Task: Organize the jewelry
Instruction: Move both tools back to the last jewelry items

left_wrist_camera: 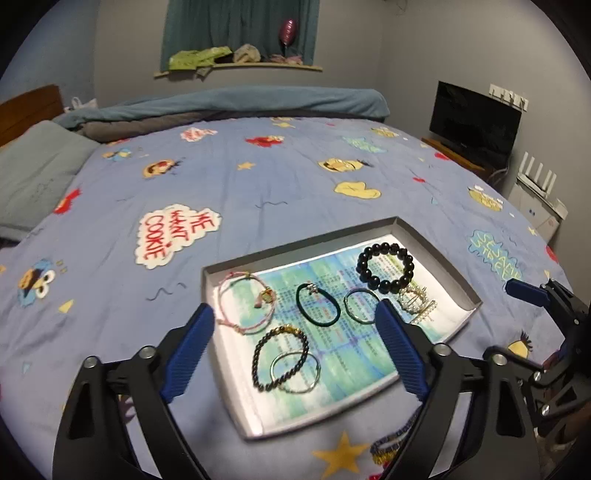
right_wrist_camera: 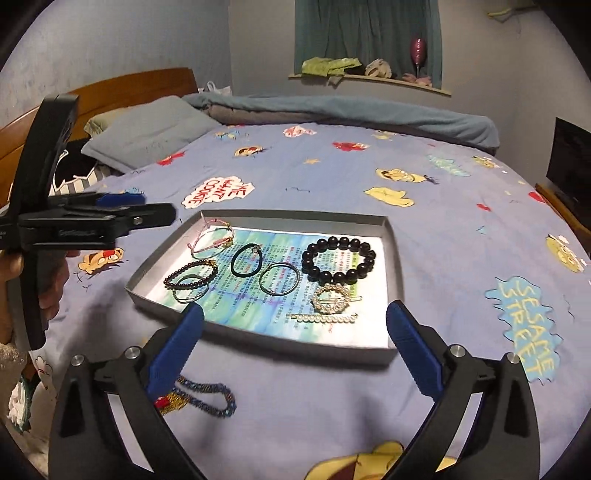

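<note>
Right wrist alone shows the pearl clip [right_wrist_camera: 323, 316] whole (both grippers [right_wrist_camera: 293, 326] [left_wrist_camera: 295, 325] gape wide, empty).

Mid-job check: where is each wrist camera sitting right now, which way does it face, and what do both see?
Left wrist: above the bed's near edge, looking down over the tray; left gripper open, right gripper at right edge.
Right wrist: further right, facing the same tray; right gripper open, left gripper and hand at left.
Shared: tray, black bead bracelet.

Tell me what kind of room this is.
A bedroom, most likely: a bed with a cartoon-print cover fills the view, a pillow lies by the wooden headboard, and a curtain hangs behind.
</note>
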Available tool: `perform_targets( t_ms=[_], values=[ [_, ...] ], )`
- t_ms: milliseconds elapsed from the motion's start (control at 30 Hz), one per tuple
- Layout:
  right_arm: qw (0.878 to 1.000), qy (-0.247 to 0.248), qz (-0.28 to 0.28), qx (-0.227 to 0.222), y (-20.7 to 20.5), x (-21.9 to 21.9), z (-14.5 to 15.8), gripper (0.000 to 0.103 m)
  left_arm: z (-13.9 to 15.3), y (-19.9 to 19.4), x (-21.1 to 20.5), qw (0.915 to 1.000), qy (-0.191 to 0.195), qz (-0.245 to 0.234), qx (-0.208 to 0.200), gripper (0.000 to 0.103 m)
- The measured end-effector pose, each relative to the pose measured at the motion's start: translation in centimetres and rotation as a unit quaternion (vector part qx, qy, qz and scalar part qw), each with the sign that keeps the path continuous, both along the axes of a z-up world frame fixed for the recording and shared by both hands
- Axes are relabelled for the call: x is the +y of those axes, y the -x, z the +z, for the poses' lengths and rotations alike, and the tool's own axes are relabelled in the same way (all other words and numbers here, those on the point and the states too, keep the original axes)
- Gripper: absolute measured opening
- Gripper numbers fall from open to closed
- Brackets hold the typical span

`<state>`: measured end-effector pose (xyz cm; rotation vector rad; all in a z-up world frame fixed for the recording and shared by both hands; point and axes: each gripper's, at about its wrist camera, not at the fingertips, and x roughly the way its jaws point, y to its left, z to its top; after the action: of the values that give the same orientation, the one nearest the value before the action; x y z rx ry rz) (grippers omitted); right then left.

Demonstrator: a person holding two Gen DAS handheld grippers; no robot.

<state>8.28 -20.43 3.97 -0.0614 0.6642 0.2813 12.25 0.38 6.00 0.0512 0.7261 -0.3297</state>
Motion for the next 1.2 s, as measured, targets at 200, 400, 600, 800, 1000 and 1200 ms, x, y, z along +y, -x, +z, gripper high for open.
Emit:
perform_targets(
  t_ms=[200,400,600,800,1000,1200],
  values=[
    [0.999,-0.009,-0.022,-0.03,2.0,-1.0,1.4,0.098,1.3,3.0,0.6,0.9997,0.003,0.005,-0.023,0.094],
    [0.999,-0.019,-0.033,-0.033,3.2,-1.9,1.8,0.098,0.8,6.0,1.2,0.9994,-0.005,0.013,-0.032,0.094],
    [0.999,-0.021,-0.039,-0.017,4.0,-2.1,0.2,0.098,-1.4,8.6,1.6,0.9995,-0.017,0.017,-0.02,0.094],
    [0.999,-0.018,-0.037,0.008,4.5,-2.1,-1.8,0.098,-3.1,10.3,1.5,0.9995,-0.023,0.019,-0.007,0.094],
    [0.999,-0.016,-0.038,0.022,4.7,-2.1,-2.8,0.098,-3.9,10.9,1.6,0.9996,-0.017,0.02,0.004,0.094],
    [0.999,-0.016,-0.035,0.03,5.0,-1.9,-3.4,0.098,-4.7,11.7,1.8,0.9997,-0.003,0.02,0.015,0.094]
  ],
)
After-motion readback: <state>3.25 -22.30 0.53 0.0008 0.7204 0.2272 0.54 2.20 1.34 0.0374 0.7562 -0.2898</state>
